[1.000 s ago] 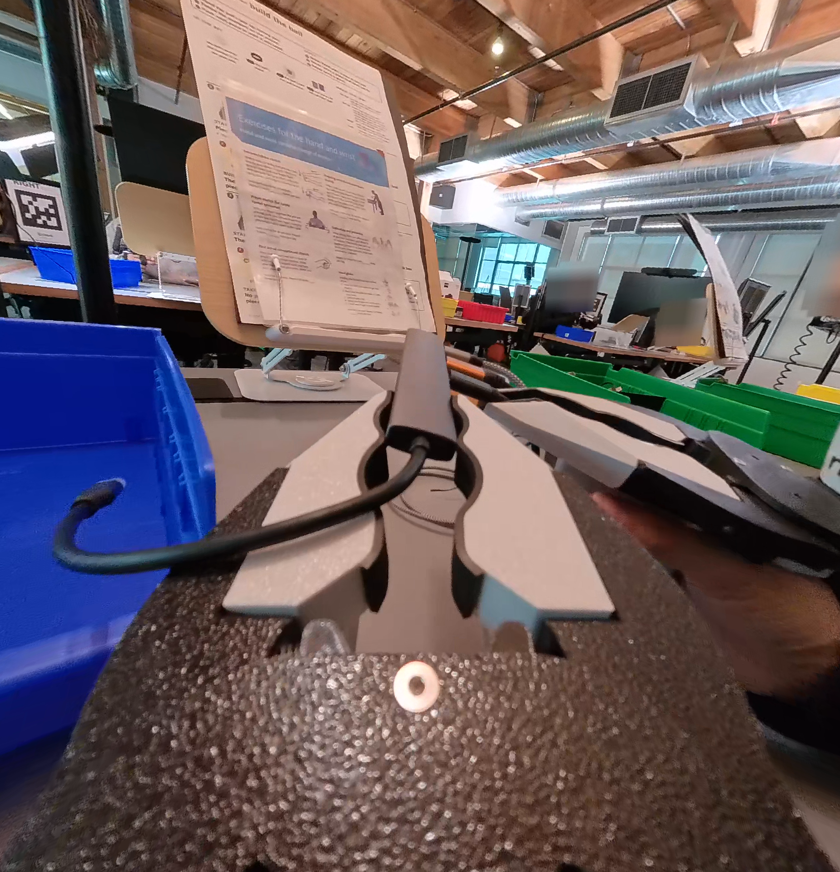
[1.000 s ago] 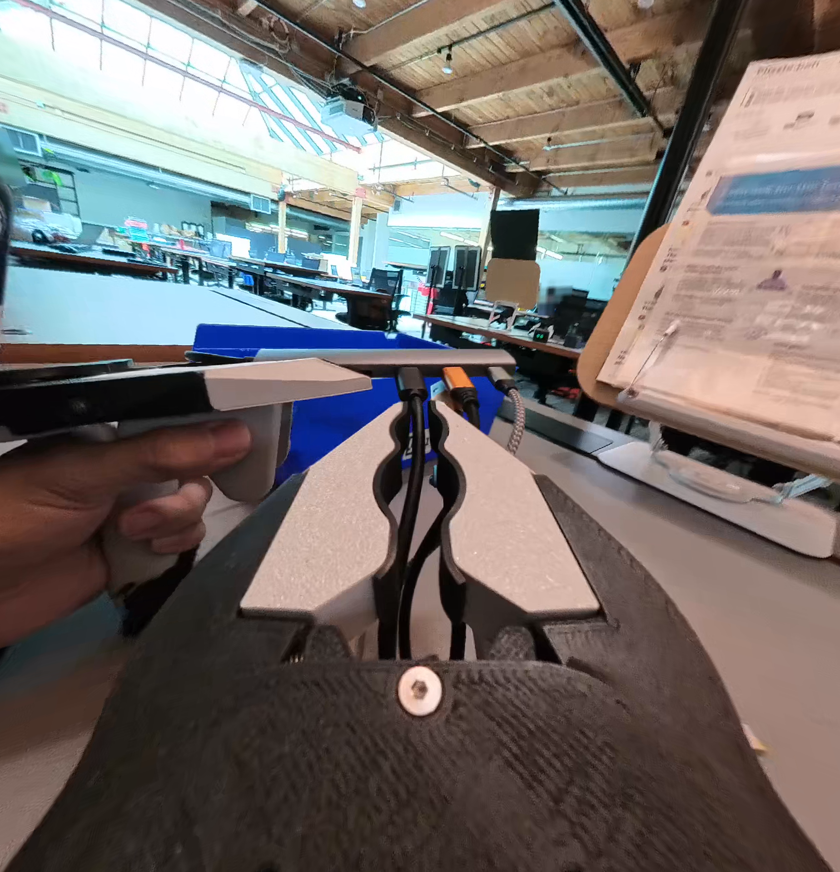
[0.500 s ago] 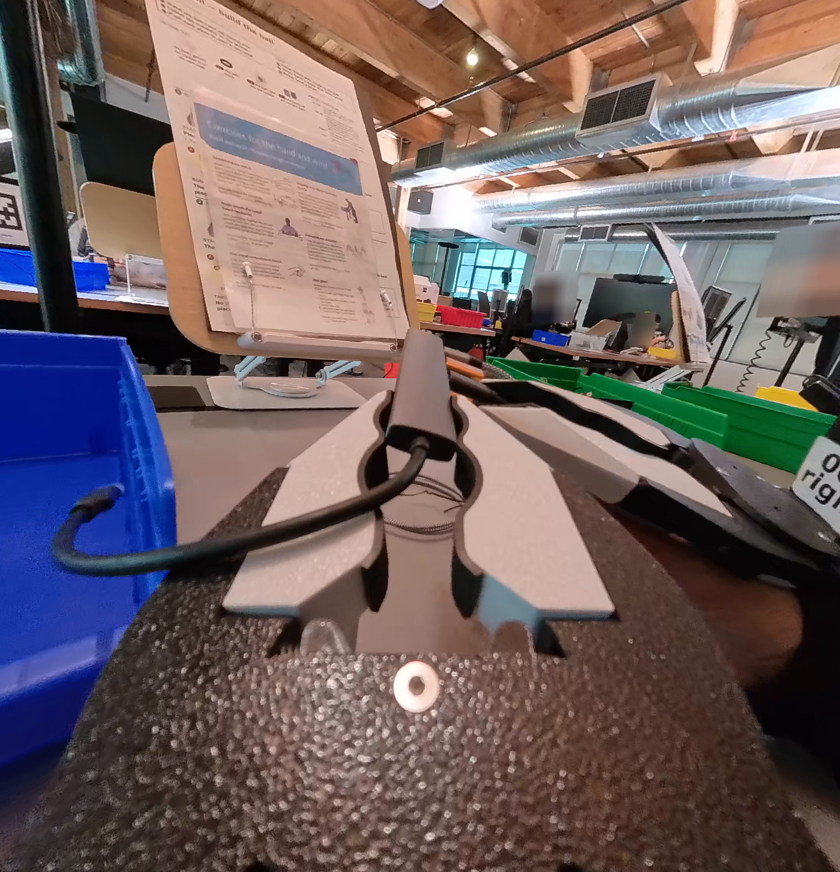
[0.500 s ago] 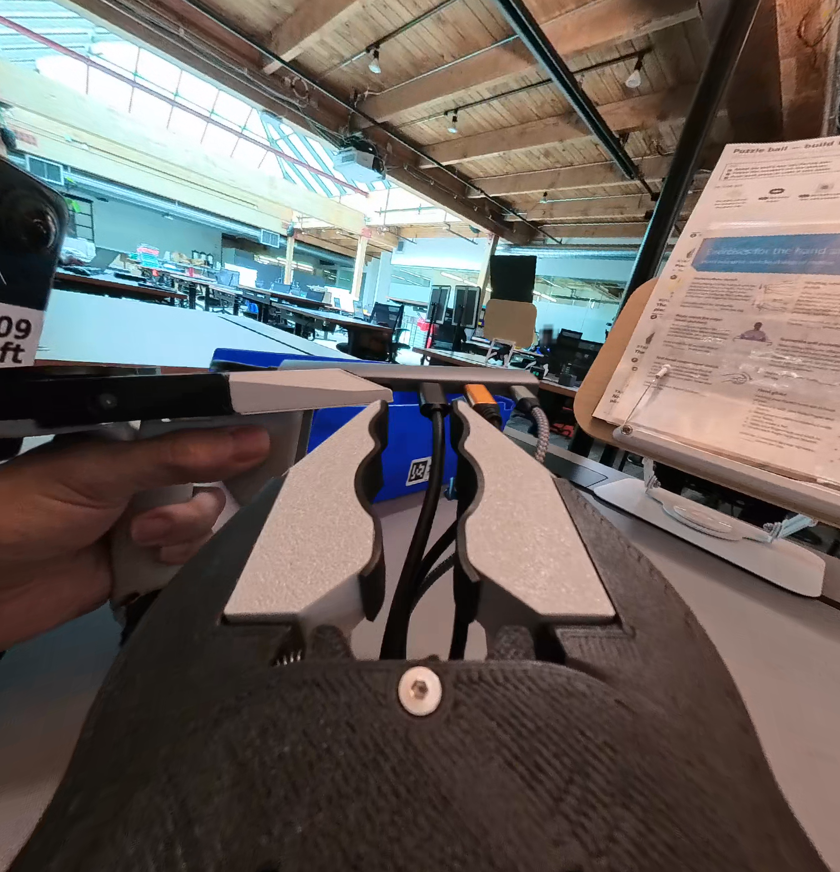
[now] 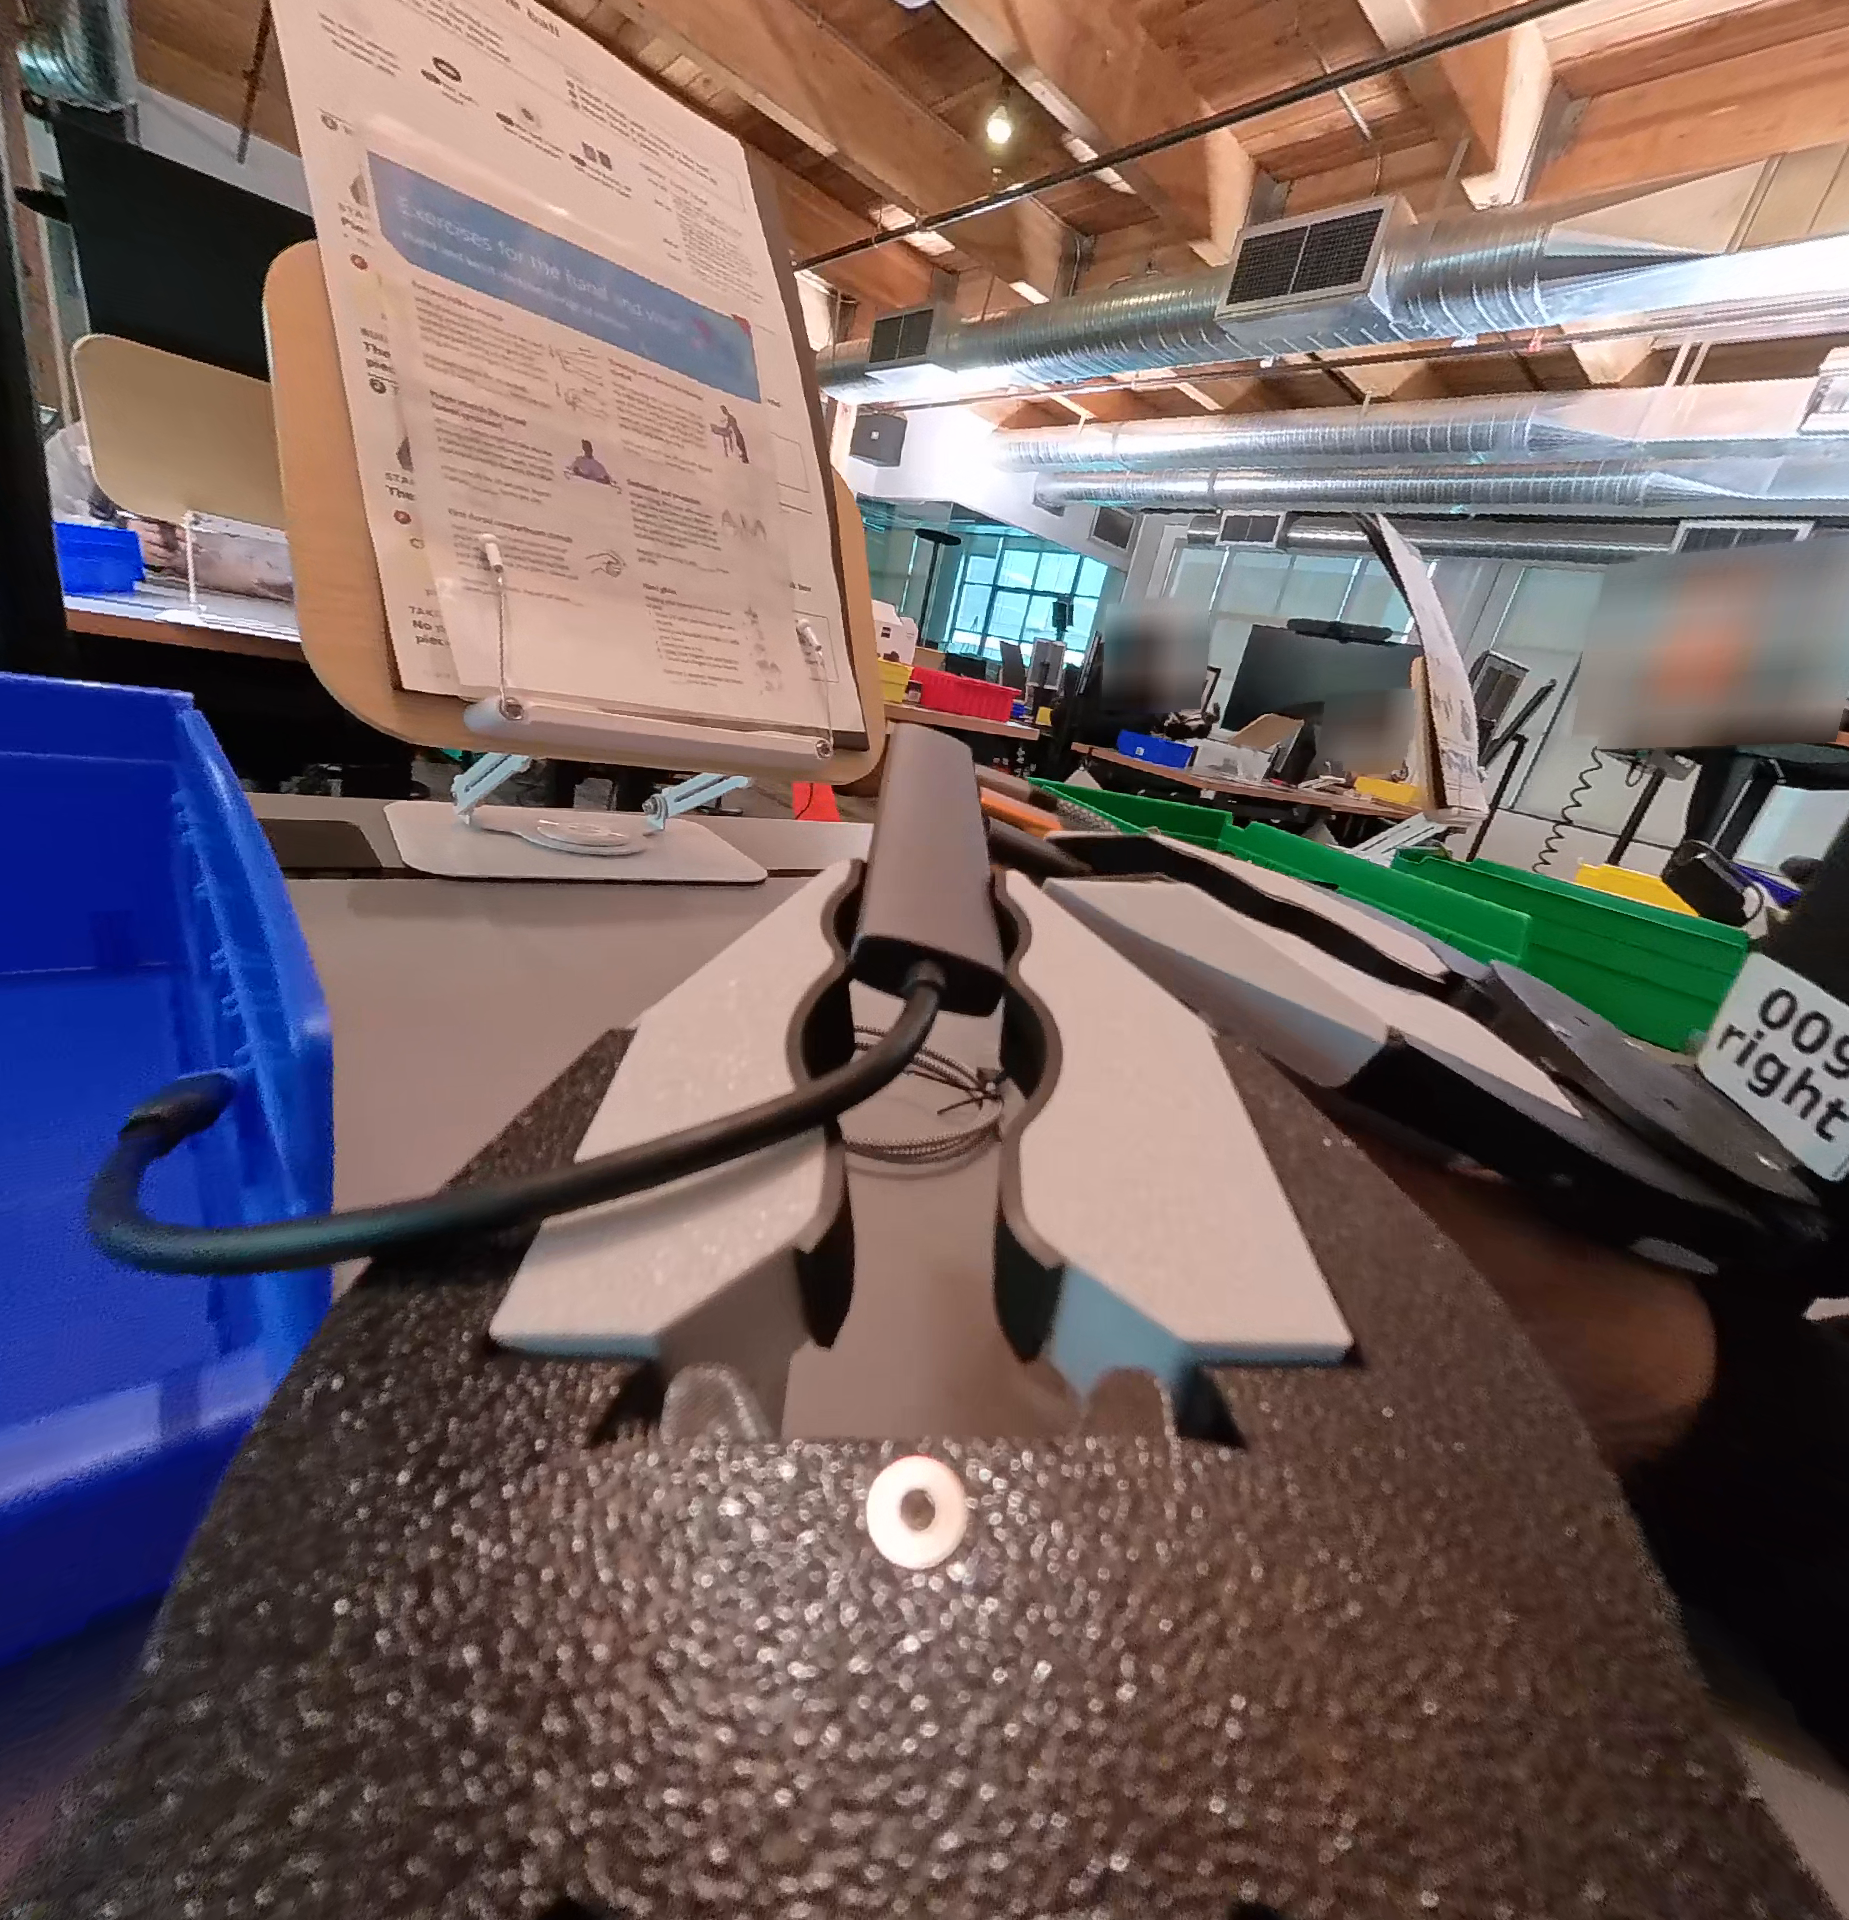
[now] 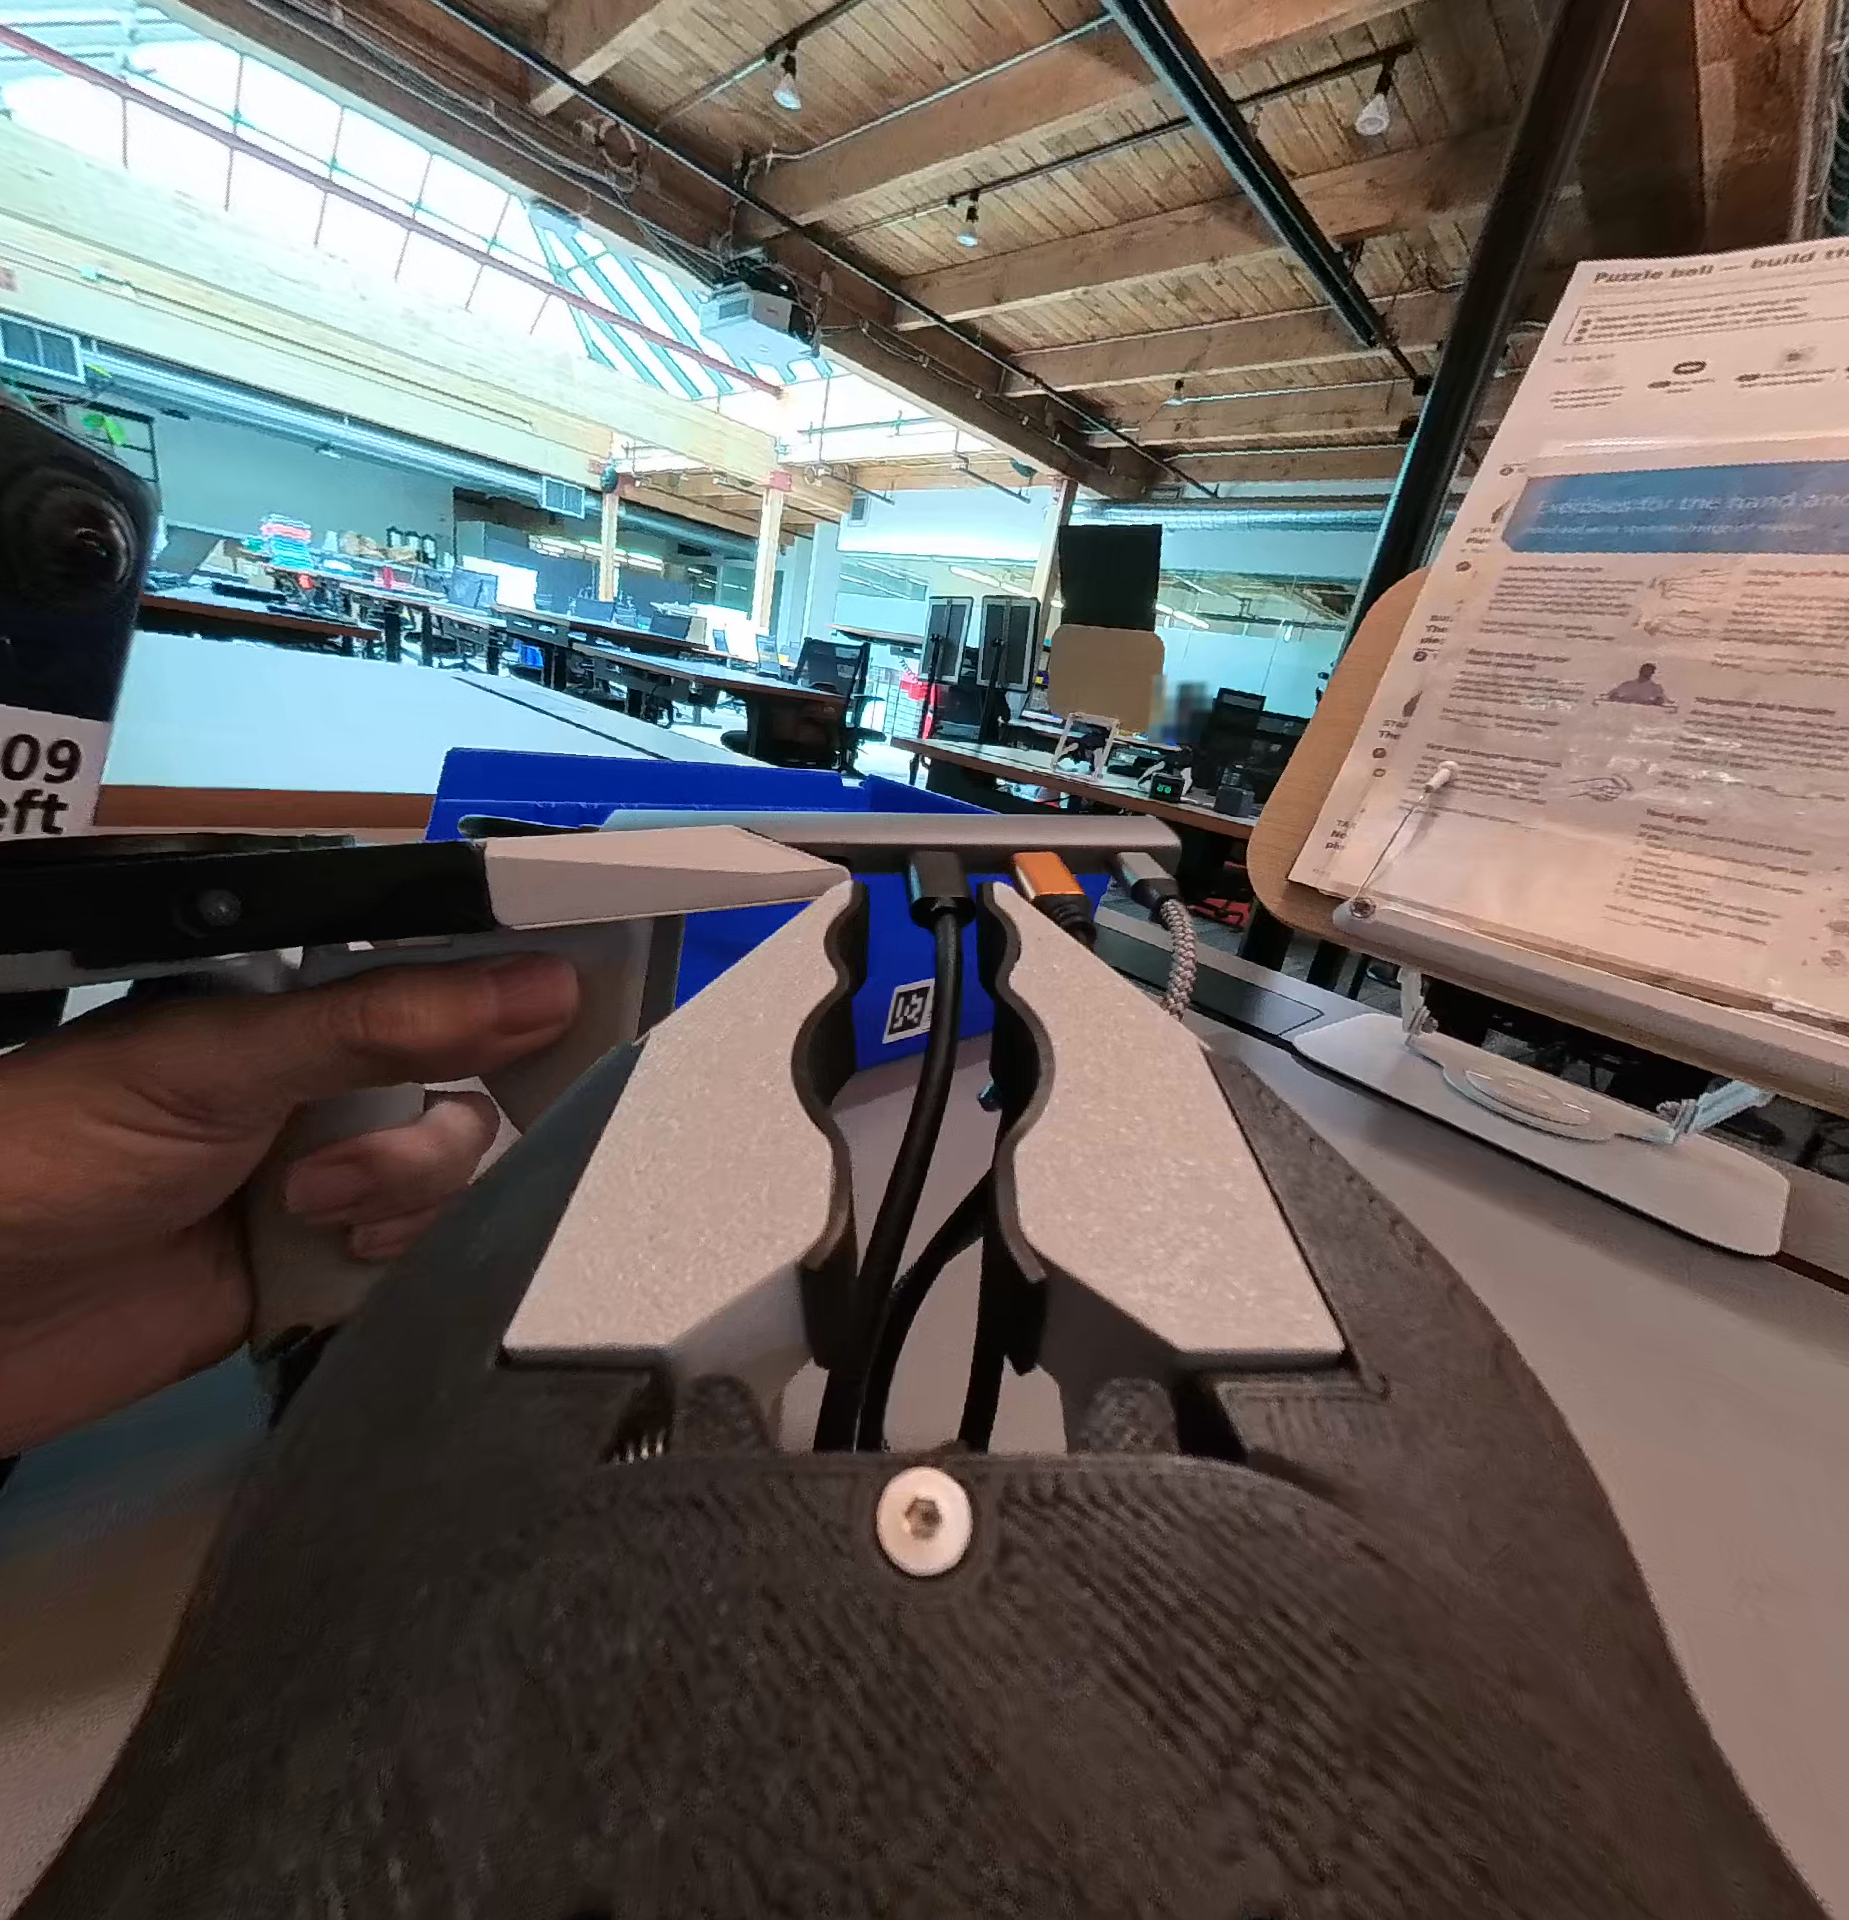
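While the left gripper [image 5: 925, 914] clamps its jaws on the slim dark grey hub bar [image 5: 922, 847], holding it above the grey surface [image 5: 546, 977], the hub's own short black cable [image 5: 504, 1205] loops out toward the blue plastic bin [image 5: 120, 1039] at left. The right gripper [image 6: 925, 904] has its jaws narrowed on the black plug [image 6: 935, 868] seated in the hub's side, beside an orange plug [image 6: 1045, 878] and a braided-cable plug [image 6: 1159, 904]. A wooden document stand [image 5: 587, 447] with printed sheets stands behind.
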The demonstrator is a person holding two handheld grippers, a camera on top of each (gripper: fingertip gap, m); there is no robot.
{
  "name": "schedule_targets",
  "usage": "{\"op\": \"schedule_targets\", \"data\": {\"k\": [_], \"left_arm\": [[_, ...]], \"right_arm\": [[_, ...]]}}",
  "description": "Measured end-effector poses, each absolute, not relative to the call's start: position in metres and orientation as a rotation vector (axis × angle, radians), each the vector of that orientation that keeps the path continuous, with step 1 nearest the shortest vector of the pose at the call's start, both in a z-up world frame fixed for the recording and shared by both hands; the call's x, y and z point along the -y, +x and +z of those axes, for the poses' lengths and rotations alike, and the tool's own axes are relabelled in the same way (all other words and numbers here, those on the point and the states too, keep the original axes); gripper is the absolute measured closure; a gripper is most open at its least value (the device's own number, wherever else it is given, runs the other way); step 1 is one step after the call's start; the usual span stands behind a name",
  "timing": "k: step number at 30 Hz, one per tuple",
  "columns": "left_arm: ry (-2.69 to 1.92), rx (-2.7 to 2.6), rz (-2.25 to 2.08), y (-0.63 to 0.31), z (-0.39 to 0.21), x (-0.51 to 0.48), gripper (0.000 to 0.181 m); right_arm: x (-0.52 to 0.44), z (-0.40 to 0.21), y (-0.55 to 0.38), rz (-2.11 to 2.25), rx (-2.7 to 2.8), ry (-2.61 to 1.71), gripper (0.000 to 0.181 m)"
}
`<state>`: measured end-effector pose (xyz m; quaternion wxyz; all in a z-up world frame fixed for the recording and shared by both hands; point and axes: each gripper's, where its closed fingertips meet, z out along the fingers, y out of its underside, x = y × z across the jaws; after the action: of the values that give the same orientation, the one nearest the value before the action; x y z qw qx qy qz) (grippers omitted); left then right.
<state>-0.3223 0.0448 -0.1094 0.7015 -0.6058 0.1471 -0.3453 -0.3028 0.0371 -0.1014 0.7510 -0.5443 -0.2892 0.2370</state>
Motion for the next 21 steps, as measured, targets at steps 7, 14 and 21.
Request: {"op": "schedule_targets", "data": {"k": [7,14,21], "left_arm": [[-1.352,-0.352,-0.767,-0.319,-0.11,-0.043,0.16],[-1.377,-0.391,-0.665,-0.322,-0.114,-0.046,0.16],[-1.441,-0.259,-0.456,-0.349,-0.119,-0.063,0.16]], "right_arm": [[-0.039,-0.101,-0.297,0.499,0.623,-1.201,0.17],[-0.039,-0.108,-0.299,0.417,0.697,-1.311,0.17],[-0.039,-0.118,-0.289,0.518,0.673,-1.407,0.17]]}}
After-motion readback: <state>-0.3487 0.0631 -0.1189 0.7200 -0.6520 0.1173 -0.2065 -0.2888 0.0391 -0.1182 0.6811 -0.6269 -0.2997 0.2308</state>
